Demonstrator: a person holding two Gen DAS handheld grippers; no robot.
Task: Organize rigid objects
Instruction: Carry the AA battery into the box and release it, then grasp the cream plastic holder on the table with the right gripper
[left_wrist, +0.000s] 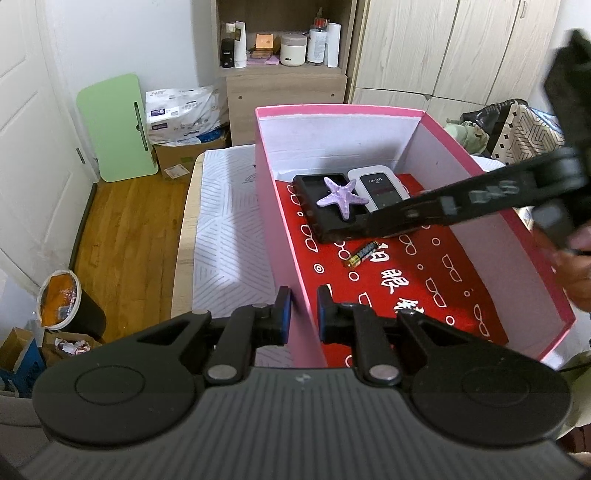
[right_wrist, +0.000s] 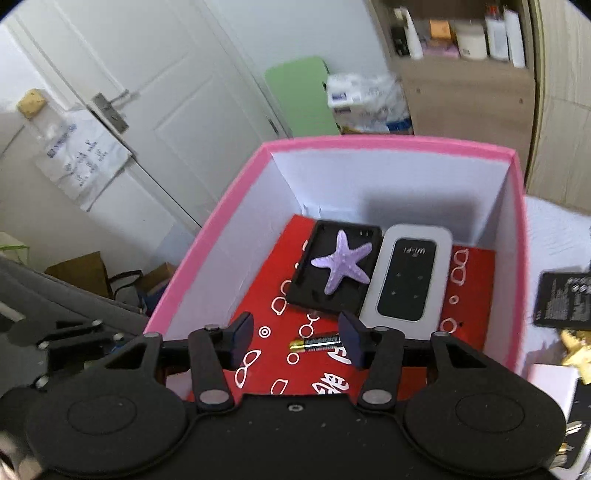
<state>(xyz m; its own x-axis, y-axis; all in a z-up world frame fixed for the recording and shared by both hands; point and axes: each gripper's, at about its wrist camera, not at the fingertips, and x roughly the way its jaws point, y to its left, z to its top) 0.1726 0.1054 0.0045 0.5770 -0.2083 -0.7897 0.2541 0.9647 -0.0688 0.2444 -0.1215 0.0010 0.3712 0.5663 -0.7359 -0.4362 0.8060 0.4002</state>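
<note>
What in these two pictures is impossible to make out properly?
- Left wrist view: the right gripper is blurred and covers part of the black tray.
- Right wrist view: the gold object beside the pink box is blurred and cut off by the edge.
- Battery lettering: too small.

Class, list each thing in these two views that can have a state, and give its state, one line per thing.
Pink box: open, no lid, near wall pinched by the left tongs.
Left tongs: shut on the box wall.
Right tongs: open, empty, above the battery.
Battery: lying flat on the red liner.
Purple starfish: resting on the black tray.
White wifi device: lying face up.
</note>
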